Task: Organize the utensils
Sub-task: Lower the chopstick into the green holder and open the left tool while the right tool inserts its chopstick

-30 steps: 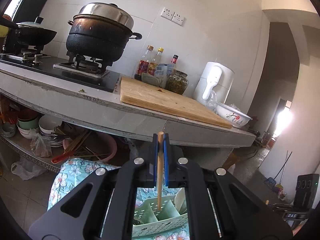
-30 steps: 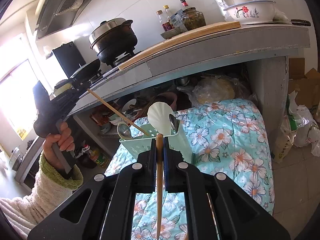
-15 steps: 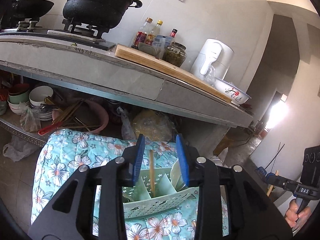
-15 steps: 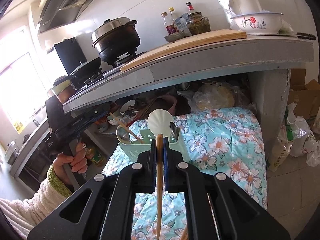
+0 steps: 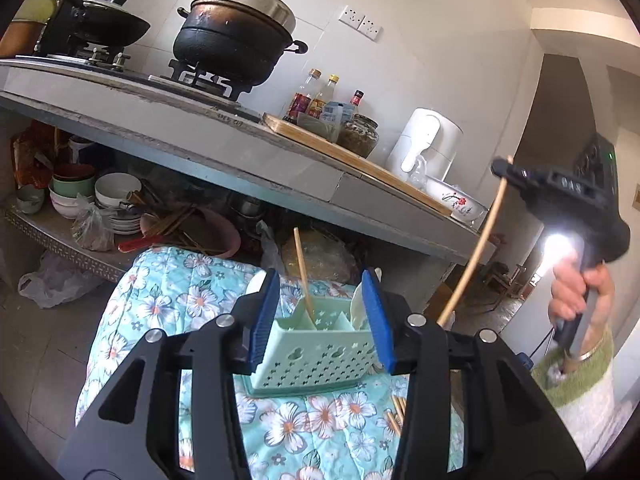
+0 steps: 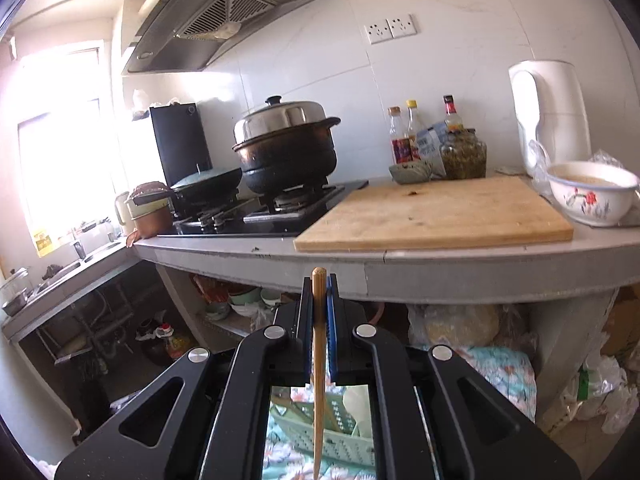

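We find the left gripper point(image 5: 322, 316) with jaws just parted and empty, one chopstick point(image 5: 303, 275) leaning in the green caddy point(image 5: 312, 354) on the floral cloth point(image 5: 168, 292). The right gripper point(image 6: 319, 316) is clamped on a second chopstick point(image 6: 319, 368), which should be lowered tip-first into that compartment. Its lower tip is cut off, and the caddy's other contents are indistinct.

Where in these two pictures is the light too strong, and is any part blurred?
Left wrist view: glare from the doorway beside the hand, whose sleeve is blurred. Right wrist view: the window is washed out white; the cutting board stays sharp.
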The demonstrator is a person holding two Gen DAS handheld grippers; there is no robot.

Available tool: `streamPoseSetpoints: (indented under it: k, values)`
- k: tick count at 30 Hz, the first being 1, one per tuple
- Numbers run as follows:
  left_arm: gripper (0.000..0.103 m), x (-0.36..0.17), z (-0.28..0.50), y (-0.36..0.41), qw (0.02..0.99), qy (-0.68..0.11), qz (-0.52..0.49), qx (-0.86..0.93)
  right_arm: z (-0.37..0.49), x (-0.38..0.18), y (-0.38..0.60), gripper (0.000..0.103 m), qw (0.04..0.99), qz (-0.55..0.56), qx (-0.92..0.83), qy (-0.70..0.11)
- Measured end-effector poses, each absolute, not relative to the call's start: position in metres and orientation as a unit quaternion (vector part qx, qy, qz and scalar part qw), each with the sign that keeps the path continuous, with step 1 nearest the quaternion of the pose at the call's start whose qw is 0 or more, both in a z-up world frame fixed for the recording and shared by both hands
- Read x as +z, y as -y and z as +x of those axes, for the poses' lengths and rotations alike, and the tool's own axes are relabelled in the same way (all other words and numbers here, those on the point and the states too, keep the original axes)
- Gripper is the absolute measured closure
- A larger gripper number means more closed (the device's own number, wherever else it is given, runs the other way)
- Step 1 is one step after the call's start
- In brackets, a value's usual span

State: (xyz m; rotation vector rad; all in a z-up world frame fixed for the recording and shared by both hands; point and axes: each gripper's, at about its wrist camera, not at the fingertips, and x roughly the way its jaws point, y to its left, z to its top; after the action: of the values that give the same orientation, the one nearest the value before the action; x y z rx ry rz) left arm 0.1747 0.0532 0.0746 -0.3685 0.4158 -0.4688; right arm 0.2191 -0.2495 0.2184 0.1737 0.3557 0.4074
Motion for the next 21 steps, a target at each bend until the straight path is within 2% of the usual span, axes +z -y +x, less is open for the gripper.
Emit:
streamPoseSetpoints:
  k: [5,12,21]
  values:
    - [0.062,0.043,0.147,-0.060,0.935,-0.232,-0.157,-0.217,0.250,0.223,0.218,0.097,0.970,0.047,0.183,-0.154]
    - [0.062,-0.004,0.127,-0.069,0.920,-0.291,-0.162,-0.207,0.288,0.191,0.184,0.097,0.972,0.010,0.167,-0.166]
    - [0.062,-0.031,0.121,-0.067,0.909,-0.321,-0.165,-0.209,0.306,0.127,0.164,0.095,0.951,-0.015,0.182,-0.249]
